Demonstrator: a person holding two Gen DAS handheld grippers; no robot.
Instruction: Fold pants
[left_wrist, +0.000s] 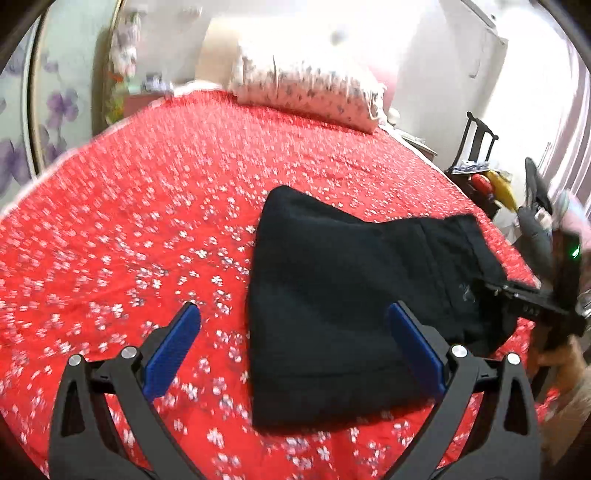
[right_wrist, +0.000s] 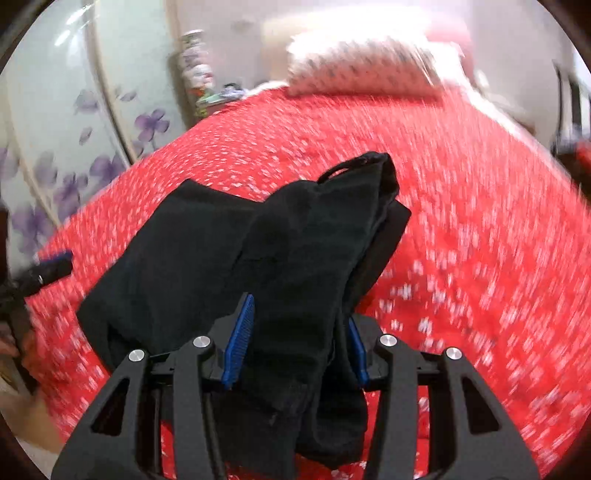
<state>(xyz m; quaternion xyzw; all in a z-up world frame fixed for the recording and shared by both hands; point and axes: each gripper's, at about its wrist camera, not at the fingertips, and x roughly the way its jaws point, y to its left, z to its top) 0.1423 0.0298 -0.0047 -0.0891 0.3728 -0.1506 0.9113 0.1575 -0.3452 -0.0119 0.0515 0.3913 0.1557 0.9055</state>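
The black pants (left_wrist: 343, 306) lie folded in a thick bundle on the red flowered bedspread (left_wrist: 129, 206). My left gripper (left_wrist: 295, 332) is open and empty, its right blue pad over the bundle's near part. My right gripper (right_wrist: 295, 336) is shut on a thick fold of the pants (right_wrist: 258, 251) and holds that end raised off the bed. It shows at the right edge of the left wrist view (left_wrist: 517, 299), at the pants' right end. The left gripper's tip shows at the left edge of the right wrist view (right_wrist: 51, 269).
A flowered pillow (left_wrist: 306, 88) lies at the head of the bed. A wardrobe with purple flowers (right_wrist: 74, 122) stands to the left. A dark chair with clutter (left_wrist: 480, 166) stands off the bed's right edge.
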